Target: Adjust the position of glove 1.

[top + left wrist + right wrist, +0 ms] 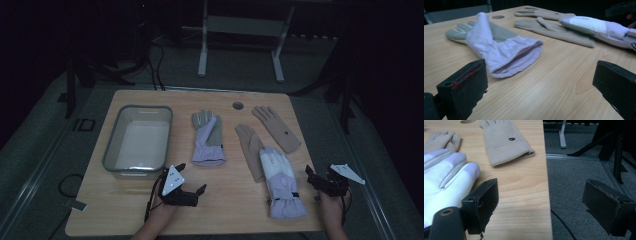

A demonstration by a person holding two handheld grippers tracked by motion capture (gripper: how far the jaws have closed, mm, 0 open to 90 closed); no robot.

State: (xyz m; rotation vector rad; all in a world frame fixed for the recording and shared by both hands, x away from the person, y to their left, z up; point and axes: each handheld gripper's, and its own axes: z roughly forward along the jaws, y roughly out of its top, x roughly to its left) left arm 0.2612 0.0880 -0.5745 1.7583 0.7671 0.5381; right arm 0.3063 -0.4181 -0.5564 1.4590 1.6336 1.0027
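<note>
Two open grippers near four gloves on a table

The left gripper (192, 181) sits low over the wood table (230, 200), its jaws wide apart with nothing between them, just in front of the purple glove (207, 140) with a grey palm. That glove lies beside the clear bin (112, 150). The right gripper (320, 176) is at the table's right edge, its jaws wide too and holding nothing, close beside the white-and-purple glove (281, 182). This glove lies partly on a tan glove (248, 145). Another tan glove (276, 127) lies farther back, near a round hole (238, 105).
</note>
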